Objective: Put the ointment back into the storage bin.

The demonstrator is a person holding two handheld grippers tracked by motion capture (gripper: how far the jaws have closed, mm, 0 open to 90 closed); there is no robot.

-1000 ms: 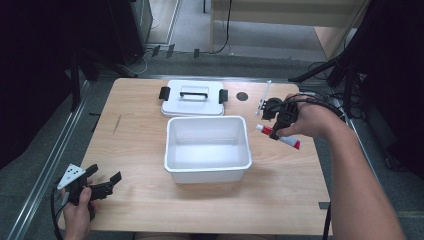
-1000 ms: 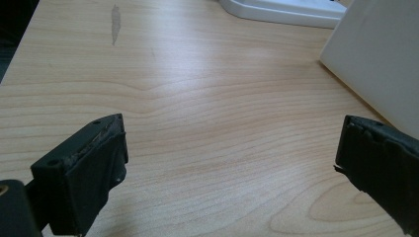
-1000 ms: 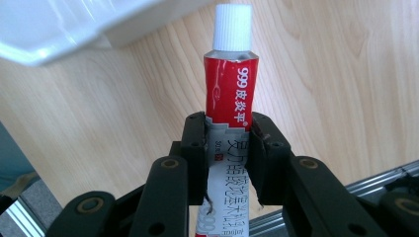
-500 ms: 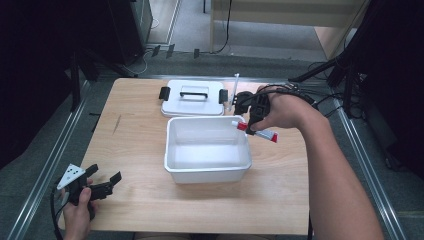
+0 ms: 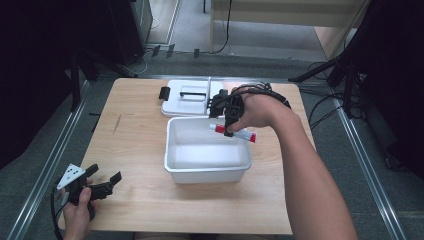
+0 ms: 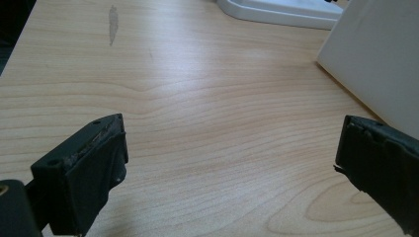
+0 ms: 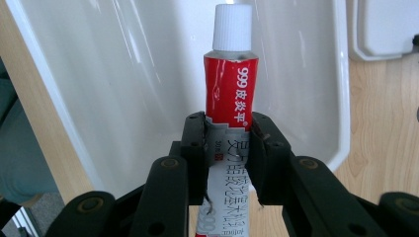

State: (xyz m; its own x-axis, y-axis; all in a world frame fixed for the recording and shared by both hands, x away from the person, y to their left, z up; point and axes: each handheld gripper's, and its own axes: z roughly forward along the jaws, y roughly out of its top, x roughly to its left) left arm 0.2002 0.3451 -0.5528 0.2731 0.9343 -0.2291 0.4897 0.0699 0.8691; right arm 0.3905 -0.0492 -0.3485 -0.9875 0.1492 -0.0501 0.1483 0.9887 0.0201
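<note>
A red and white ointment tube [image 5: 233, 132] [image 7: 230, 94] with a white cap is pinched across its middle by my right gripper [image 5: 227, 131] [image 7: 228, 148]. The tube hangs level over the far right part of the white plastic bin [image 5: 172, 162] [image 7: 123, 64], cap pointing left in the high view. My left gripper [image 5: 103, 178] [image 6: 230, 158] rests at the table's near left corner, jaws wide apart with only bare wood between them. The bin's side wall [image 6: 375, 54] stands to its right.
The bin's white lid [image 5: 186, 97] [image 7: 385, 27] with black latches lies flat just behind the bin. A dark smudge [image 5: 116, 123] [image 6: 112, 22] marks the wooden table [image 5: 135, 140] on its left half. Metal rails and cables lie on the floor around the table.
My right hand has carried the tube leftward from beside the bin's right edge to above the bin's inside. The left gripper has stayed put.
</note>
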